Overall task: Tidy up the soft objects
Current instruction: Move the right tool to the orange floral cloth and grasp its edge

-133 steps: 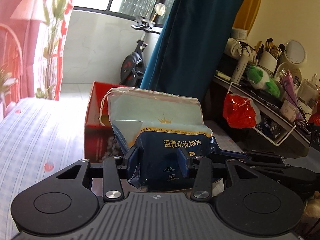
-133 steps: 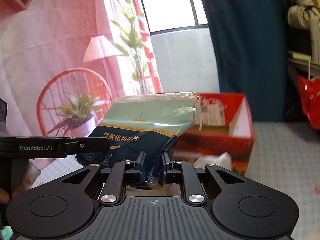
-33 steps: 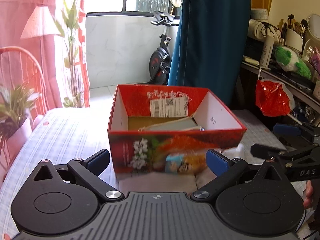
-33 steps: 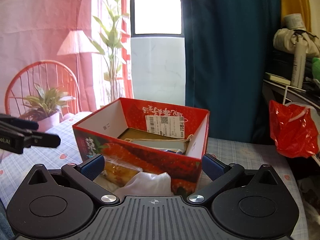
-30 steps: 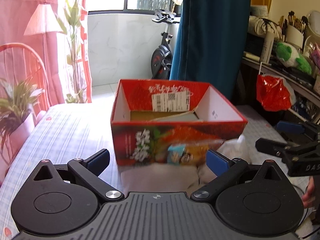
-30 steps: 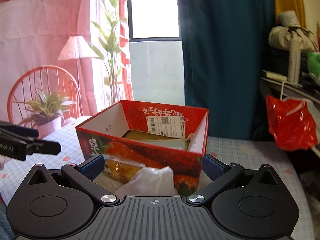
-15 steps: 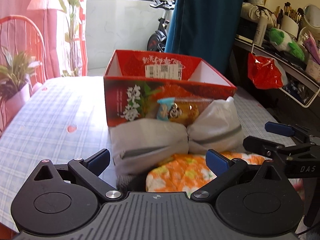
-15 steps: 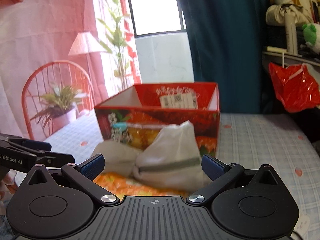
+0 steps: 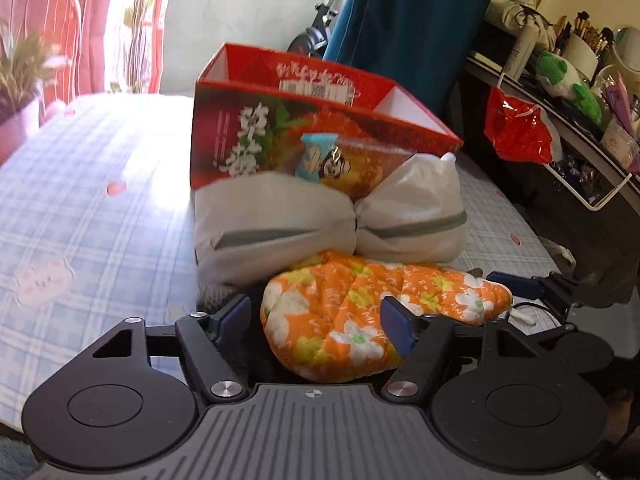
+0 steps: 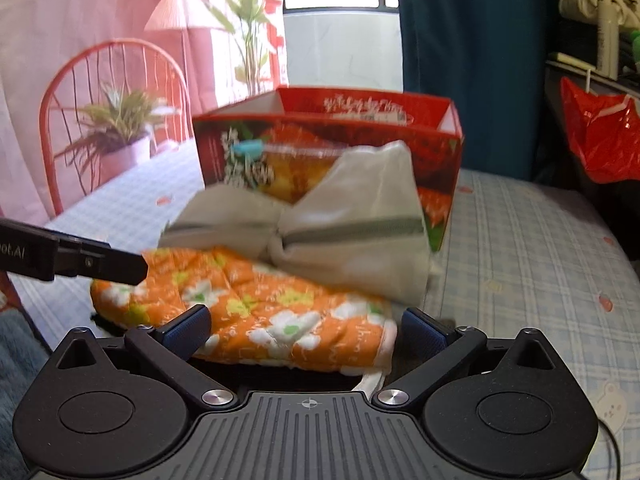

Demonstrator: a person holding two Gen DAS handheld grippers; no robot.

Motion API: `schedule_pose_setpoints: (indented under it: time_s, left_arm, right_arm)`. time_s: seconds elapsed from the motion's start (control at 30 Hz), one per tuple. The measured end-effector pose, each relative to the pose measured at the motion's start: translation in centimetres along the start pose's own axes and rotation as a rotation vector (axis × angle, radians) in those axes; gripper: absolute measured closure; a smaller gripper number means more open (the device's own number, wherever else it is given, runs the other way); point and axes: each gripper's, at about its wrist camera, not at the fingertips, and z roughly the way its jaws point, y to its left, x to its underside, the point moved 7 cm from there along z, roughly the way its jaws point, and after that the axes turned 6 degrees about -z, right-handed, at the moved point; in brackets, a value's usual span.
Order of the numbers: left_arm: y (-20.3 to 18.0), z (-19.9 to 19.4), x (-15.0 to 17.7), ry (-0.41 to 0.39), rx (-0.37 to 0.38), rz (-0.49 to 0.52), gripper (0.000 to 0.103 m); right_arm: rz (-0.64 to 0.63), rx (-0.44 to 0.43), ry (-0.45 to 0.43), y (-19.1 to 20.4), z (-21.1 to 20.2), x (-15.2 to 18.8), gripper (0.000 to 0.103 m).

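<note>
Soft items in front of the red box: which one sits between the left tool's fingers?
The orange floral mitt, nearest the camera; the grey bow-shaped cushion and snack packet lie farther back.

The left gripper (image 9: 316,326) and right gripper (image 10: 307,330) look alike: matte black bodies with ribbed grey centre plates, round recessed discs, silver pivot screws, and blue-padded fingertips (image 9: 394,324) (white lettering marks one arm's side).

Mitt (image 9: 372,316) before pouches (image 9: 276,228); box (image 9: 248,120) behind pouches.
</note>
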Motion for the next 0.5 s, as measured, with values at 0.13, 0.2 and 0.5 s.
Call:
schedule_pose_setpoints:
  time_s: [0.13,0.2,0.5]
  left_arm:
    - [0.2,0.4,0.4,0.018,0.013,-0.016,0.04]
    - [0.3,0.6,0.6,0.027,0.02,-0.021,0.044]
    - [0.7,1.4,1.0,0.044,0.024,-0.021,0.055]
  right_arm:
    - [0.031,-0.024,0.032,-0.2,0.6,1.2,0.002]
    - [0.04,-0.034,0.043,-0.1,0.9,1.7,0.002]
    - [0.04,-0.048,0.019,-0.3,0.8,1.4,0.007]
